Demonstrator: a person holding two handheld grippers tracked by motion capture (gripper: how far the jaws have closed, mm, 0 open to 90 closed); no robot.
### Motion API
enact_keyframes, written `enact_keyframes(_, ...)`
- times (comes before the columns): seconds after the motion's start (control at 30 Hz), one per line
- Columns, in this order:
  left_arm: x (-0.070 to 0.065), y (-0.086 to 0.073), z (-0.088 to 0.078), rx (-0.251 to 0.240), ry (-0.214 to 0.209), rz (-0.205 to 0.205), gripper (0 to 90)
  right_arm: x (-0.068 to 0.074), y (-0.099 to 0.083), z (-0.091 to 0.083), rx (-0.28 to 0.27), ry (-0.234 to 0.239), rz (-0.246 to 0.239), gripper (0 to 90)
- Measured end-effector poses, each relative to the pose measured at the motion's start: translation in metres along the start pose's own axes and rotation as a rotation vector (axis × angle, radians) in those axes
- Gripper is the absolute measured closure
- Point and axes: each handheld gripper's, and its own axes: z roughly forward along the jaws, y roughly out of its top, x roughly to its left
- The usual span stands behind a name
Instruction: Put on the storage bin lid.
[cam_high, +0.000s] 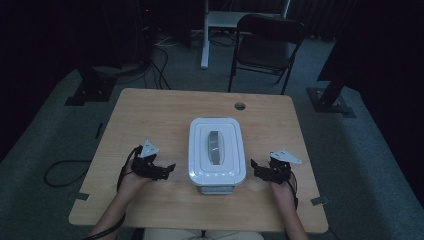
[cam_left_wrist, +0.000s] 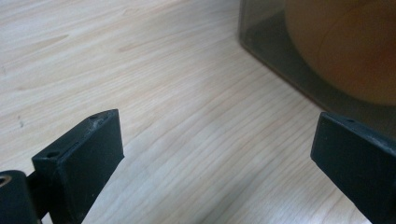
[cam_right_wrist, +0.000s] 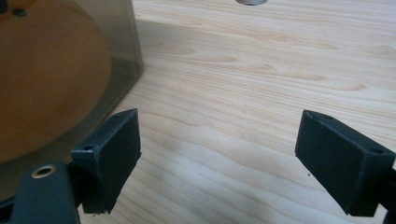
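Both tongs wide, I flank the box (cam_high: 216, 150) near the desk's front edge; I should grip its sides evenly.

one lidded container (cam_high: 216, 150), two grippers, one table (cam_high: 150, 110), one chair (cam_high: 265, 47).

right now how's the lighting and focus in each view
High view: dim and underexposed, the room behind nearly black, only the white lid stands out. Left gripper view: bright and even, wood grain sharp, the box and the orange shape inside it soft. Right gripper view: equally bright, the box blurred up close, casting a soft shadow on the table.
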Motion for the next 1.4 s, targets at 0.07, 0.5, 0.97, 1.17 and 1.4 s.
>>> enact_keyframes(0.07, 0.001, -0.003, -0.002, 0.003, 0.005, -0.002, 3.0, -0.002, -0.002, -0.003, 0.002, -0.007, 0.002, 13.9)
enact_keyframes(0.5, 0.007, -0.023, -0.014, 0.038, 0.025, -0.020, 3.0, -0.016, -0.019, -0.022, 0.023, -0.052, 0.011, 13.9)
enact_keyframes(0.97, 0.020, -0.052, -0.037, 0.097, 0.125, -0.083, 3.0, -0.029, -0.038, -0.045, 0.050, -0.112, 0.051, 13.9)
enact_keyframes(1.17, 0.027, -0.063, -0.047, 0.104, 0.174, -0.121, 3.0, -0.034, -0.044, -0.054, 0.063, -0.141, 0.059, 13.9)
enact_keyframes(1.4, 0.035, -0.075, -0.054, 0.111, 0.241, -0.174, 3.0, -0.045, -0.047, -0.059, 0.074, -0.185, 0.121, 13.9)
